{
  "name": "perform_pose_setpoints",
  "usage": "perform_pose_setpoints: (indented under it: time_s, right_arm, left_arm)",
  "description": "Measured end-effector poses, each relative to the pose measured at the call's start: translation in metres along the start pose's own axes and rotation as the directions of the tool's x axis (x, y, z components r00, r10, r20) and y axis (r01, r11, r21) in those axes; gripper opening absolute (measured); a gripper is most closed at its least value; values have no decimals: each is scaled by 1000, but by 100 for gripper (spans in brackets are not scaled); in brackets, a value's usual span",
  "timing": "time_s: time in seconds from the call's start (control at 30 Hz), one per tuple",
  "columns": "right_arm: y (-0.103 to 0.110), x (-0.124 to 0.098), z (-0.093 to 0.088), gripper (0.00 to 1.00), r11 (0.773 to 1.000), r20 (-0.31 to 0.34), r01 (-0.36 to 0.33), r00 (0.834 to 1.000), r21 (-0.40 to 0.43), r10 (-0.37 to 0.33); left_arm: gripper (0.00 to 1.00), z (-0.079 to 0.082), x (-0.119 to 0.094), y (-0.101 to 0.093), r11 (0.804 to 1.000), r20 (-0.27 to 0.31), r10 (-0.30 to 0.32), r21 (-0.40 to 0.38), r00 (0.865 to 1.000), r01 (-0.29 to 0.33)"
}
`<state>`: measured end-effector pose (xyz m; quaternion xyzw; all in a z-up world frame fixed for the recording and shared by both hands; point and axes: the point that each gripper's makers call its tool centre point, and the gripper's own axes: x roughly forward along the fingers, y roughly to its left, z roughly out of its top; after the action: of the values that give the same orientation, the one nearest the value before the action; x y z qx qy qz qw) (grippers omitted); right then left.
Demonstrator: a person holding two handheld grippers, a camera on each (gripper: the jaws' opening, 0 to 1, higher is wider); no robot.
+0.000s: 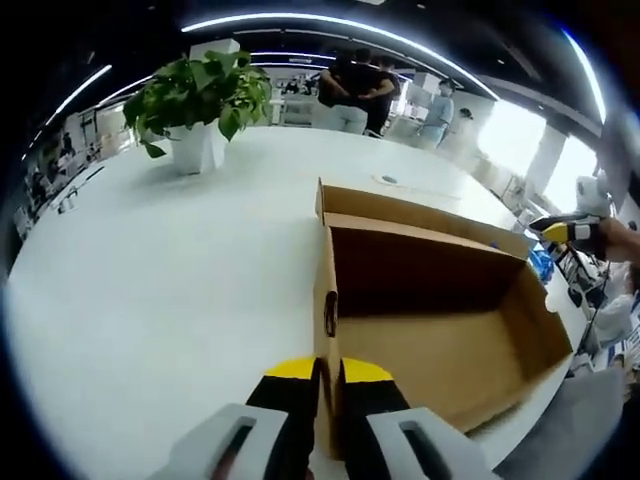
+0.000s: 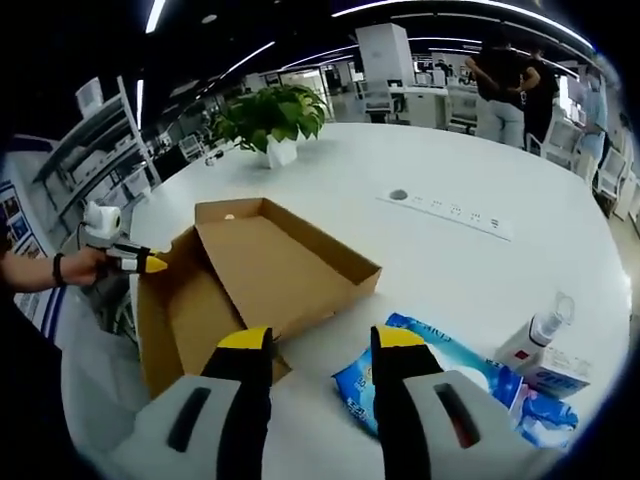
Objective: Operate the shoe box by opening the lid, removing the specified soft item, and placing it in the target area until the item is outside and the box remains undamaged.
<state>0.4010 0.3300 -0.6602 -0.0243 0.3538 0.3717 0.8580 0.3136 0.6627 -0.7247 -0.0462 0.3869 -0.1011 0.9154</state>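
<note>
The left hand-held gripper (image 1: 327, 385) pinches the shoe box (image 1: 440, 330) wall; the right hand-held gripper (image 2: 322, 350) hangs wide, empty, blue soft pack (image 2: 420, 385) at five o'clock: placement looks finished, withdrawal next.

Bright ceiling strips (image 1: 330, 22) and window glare wash my white worktop (image 1: 150, 280), edges bending and blurring fisheye-style.

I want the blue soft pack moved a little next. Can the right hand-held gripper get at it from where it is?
Probably yes. The right hand-held gripper hangs open just above the blue soft pack, which lies on the white table outside the shoe box. Nothing stands between them; the spray bottle stands off to one side.
</note>
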Motion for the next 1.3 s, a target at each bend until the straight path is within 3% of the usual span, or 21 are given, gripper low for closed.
perform_pose_setpoints:
  time_s: [0.77,1.3]
  right_arm:
    - [-8,34,8,34,998,-7,18,1000,53,-18]
    - [-27,72,-1,33,980,-48,69,997,185,-61]
  left_arm:
    - [5,-6,-6,-4,1000,12,15,-17,1000,-14]
    - [6,-14,-13,-7,998,23,25,-56,999,-24]
